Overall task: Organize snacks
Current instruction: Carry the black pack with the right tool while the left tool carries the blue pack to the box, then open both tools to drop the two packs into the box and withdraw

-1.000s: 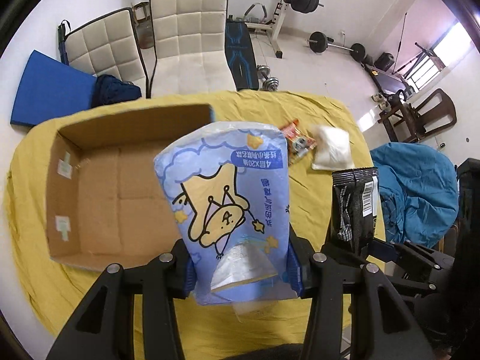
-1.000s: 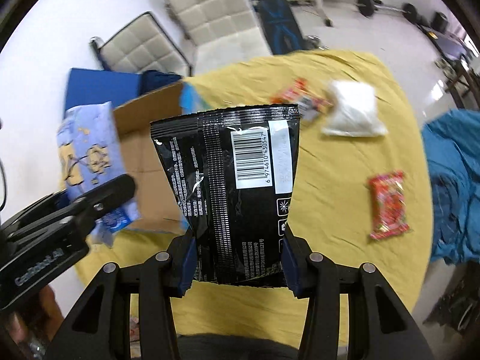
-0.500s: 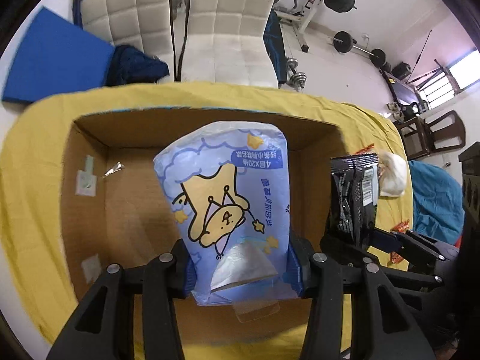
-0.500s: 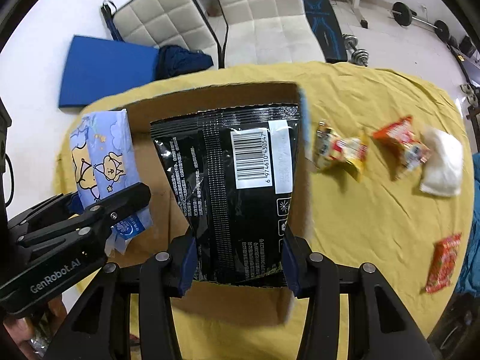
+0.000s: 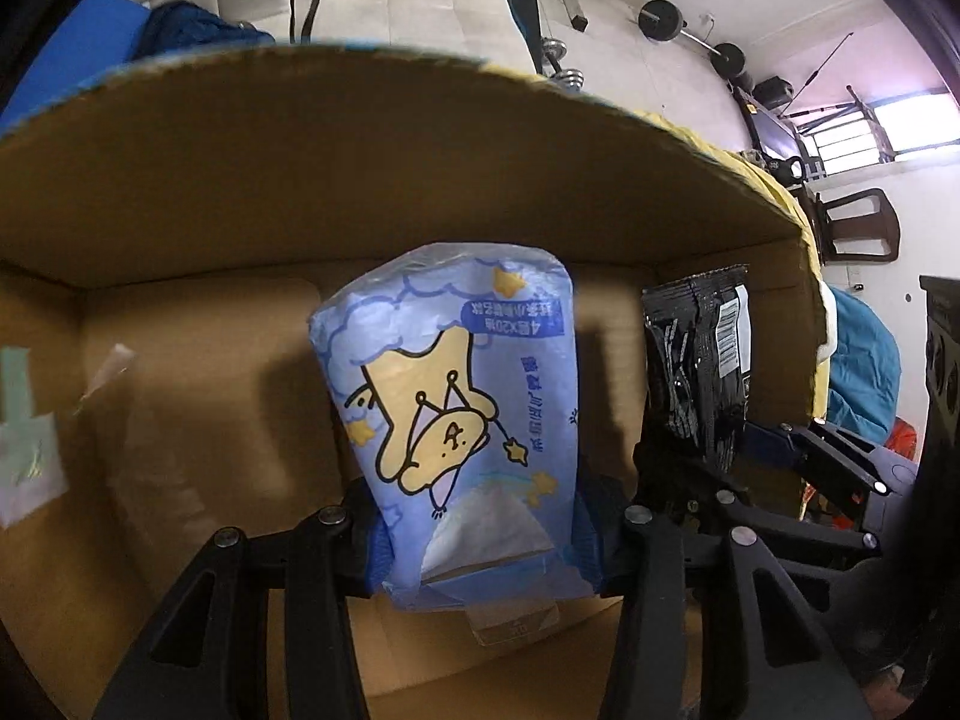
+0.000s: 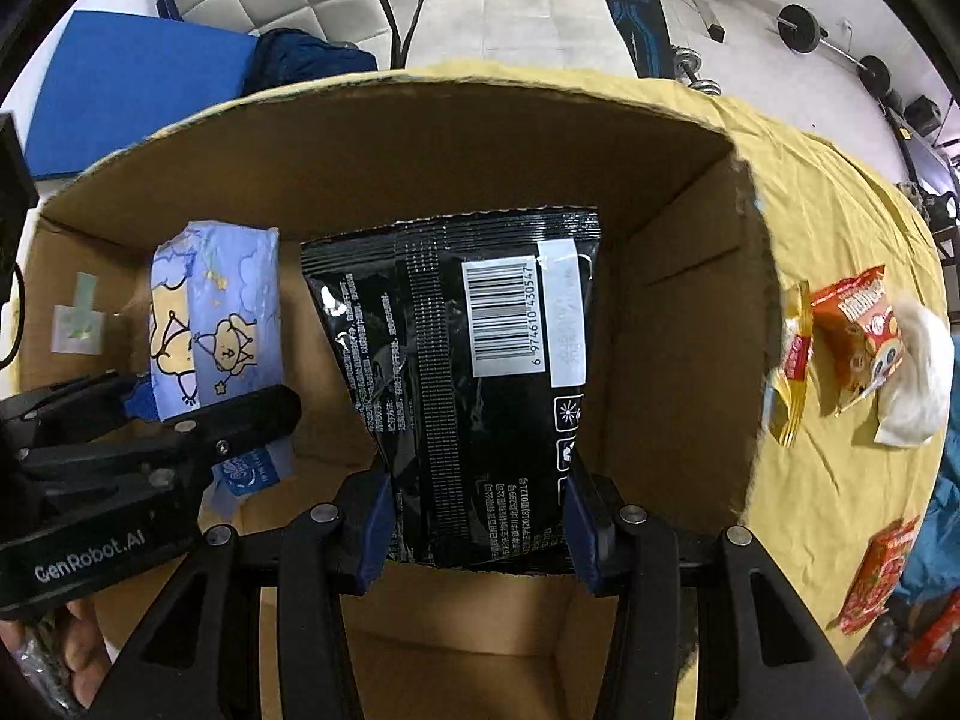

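My left gripper (image 5: 480, 531) is shut on a light-blue pack with a yellow cartoon animal (image 5: 450, 414), held low inside the open cardboard box (image 5: 360, 180). The right gripper (image 6: 474, 528) is shut on a black snack bag with a barcode (image 6: 474, 378), also down inside the cardboard box (image 6: 678, 312). In the right wrist view the blue pack (image 6: 216, 324) hangs to the left of the black bag, with the left gripper (image 6: 180, 426) around it. The left wrist view shows the black bag (image 5: 702, 366) at the right, close to the box's right wall.
On the yellow tablecloth (image 6: 840, 480) right of the box lie a yellow-red packet (image 6: 795, 360), an orange-red snack bag (image 6: 858, 336), a white pouch (image 6: 918, 384) and a red packet (image 6: 879, 576). White padded chairs (image 6: 480, 6) and gym weights stand beyond the table.
Both grippers have moved forward and down into the box with their packs. The box walls now fill both views, and the loose snacks have slid to the right edge.
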